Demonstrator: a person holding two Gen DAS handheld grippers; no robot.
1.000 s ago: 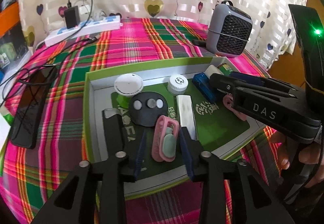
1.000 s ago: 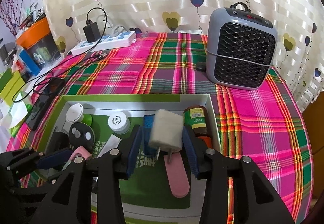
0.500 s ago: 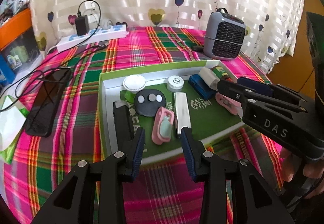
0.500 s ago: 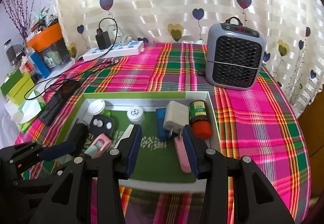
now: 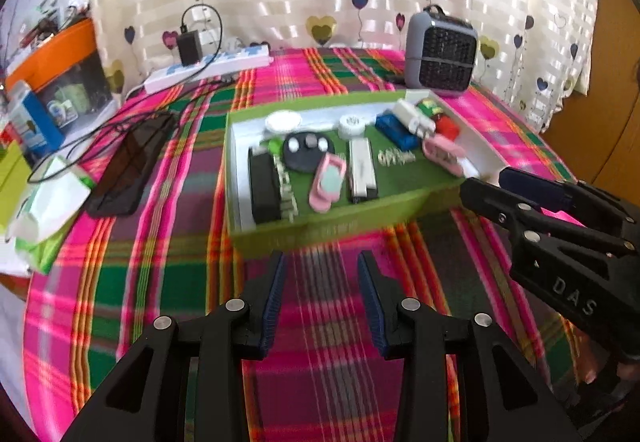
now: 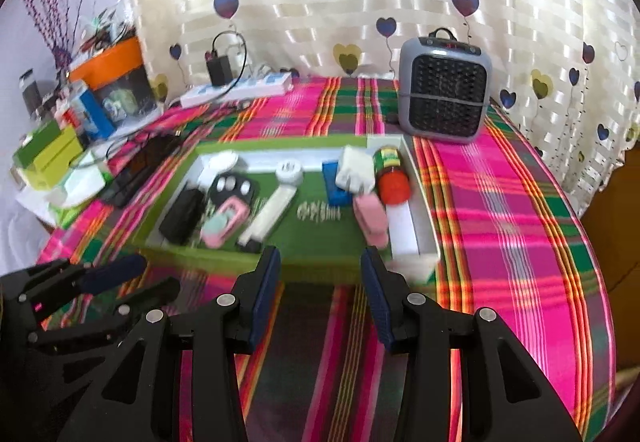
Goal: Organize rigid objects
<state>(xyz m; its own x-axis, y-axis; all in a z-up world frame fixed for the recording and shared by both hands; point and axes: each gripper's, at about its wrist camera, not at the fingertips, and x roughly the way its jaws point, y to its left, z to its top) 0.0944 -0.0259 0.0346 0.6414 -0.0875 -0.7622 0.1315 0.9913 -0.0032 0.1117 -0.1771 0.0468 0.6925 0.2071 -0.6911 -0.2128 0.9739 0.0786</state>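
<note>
A green box lies on the plaid cloth with several small rigid items in it. Among them are a black block, a pink case, a white stick, a white plug and a red-capped bottle. My left gripper hangs open over bare cloth just in front of the box. My right gripper also stands open in front of the box, nothing between its fingers. Each gripper shows in the other's view, the right one and the left one.
A grey fan heater stands behind the box at the right. A power strip with a charger and cables runs along the back. A black phone, a tissue pack and boxes crowd the left edge.
Both grippers have drawn back from inside the box to the cloth in front of it. The white plug that was between the right fingers now lies in the box.
</note>
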